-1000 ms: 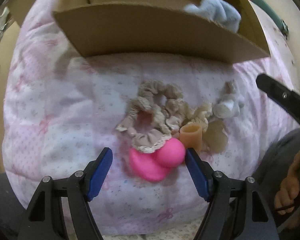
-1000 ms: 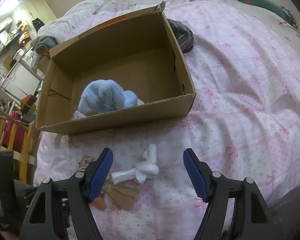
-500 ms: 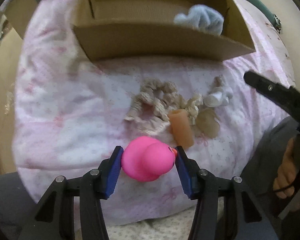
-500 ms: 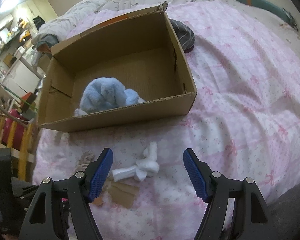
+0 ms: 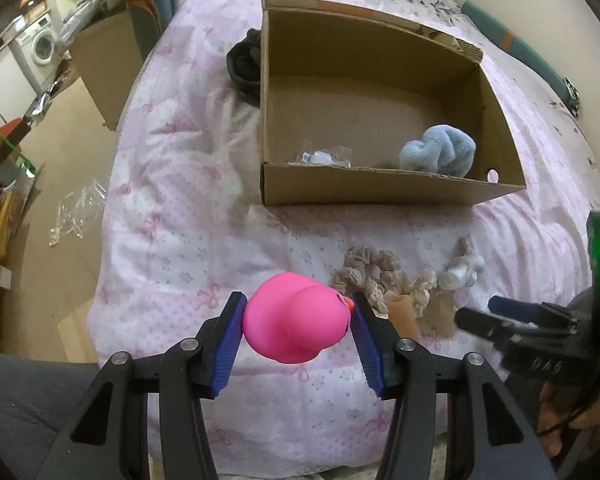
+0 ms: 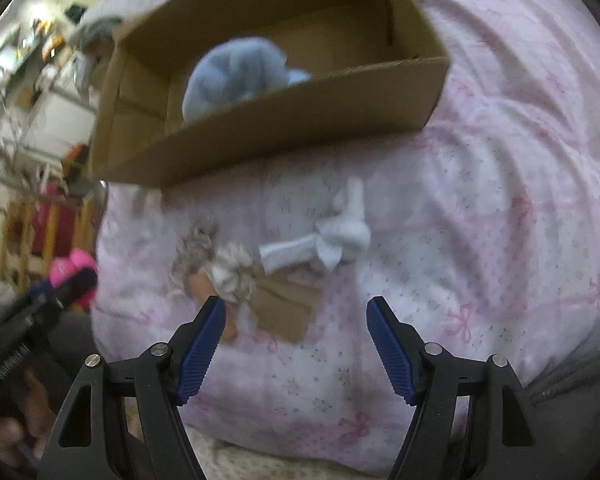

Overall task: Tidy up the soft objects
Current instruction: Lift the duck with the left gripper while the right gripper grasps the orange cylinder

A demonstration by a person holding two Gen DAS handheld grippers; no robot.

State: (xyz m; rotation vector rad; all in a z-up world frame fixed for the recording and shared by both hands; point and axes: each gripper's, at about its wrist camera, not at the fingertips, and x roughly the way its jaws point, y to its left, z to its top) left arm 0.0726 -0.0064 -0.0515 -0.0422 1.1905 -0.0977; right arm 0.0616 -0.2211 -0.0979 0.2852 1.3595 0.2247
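Observation:
My left gripper is shut on a pink rubber duck and holds it above the pink bedspread. The cardboard box lies ahead with a blue plush toy inside. Beige scrunchies, a tan tube and a knotted white cloth lie on the bed to the duck's right. My right gripper is open and empty, low over the bed. The white cloth, the scrunchies and a tan flat piece lie just ahead of it. The duck shows at far left.
A dark garment lies behind the box's left corner. A small clear packet lies inside the box. The bed's left edge drops to a floor with a brown cabinet and plastic wrap. The box looms near the right gripper.
My left gripper closed on the pink duck and lifted it up and back from the pile. My right gripper moved forward and lower toward the white cloth and scrunchies.

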